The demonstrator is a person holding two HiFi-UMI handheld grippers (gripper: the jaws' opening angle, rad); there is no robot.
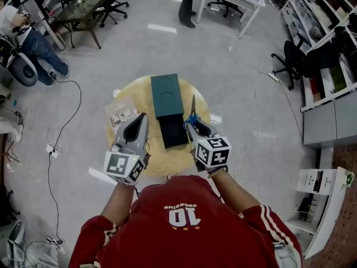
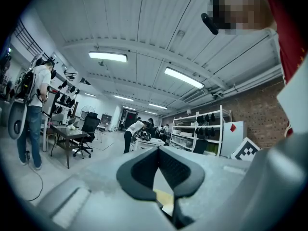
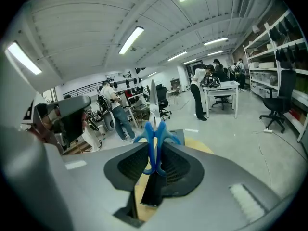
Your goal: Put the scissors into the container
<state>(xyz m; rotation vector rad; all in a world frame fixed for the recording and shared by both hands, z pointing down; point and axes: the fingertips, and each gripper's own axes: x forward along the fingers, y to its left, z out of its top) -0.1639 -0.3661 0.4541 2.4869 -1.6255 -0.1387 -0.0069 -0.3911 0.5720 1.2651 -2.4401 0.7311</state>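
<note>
In the head view, a long dark container (image 1: pixel 174 133) lies open on the round desk (image 1: pixel 167 159), with its green lid (image 1: pixel 167 96) lying just beyond it, overlapping its far end. The right gripper (image 1: pixel 192 125) hovers just right of the container, its jaws clenched on the blue handles of the scissors (image 1: pixel 193 110), whose blades point away from the person, roughly parallel to the container's long side. The left gripper (image 1: pixel 140 119) hangs left of the container with its jaws closed on nothing. A clear plastic bag (image 1: pixel 122 115) lies further left of the container.

The left gripper view shows the left gripper (image 2: pixel 158 150) with its pads meeting at the tips and nothing between them. Only a sliver of desk shows through the gap below them.

In the right gripper view, the right gripper (image 3: pixel 155 150) pinches the scissors (image 3: pixel 155 143) by both handle loops, which are pressed together. The closed blades stand up past the jaw tips, and the container is the dark strip below the jaws.

The scissors look light and stiff: thin metal blades and smooth, hard plastic loops. A hold on the loops alone leaves the blades free to swing or slip, so a grip nearer the pivot would probably be steadier. The tip is sharp and the container is narrow, so the blades likely need to go in lengthwise and low before the jaws let go.
</note>
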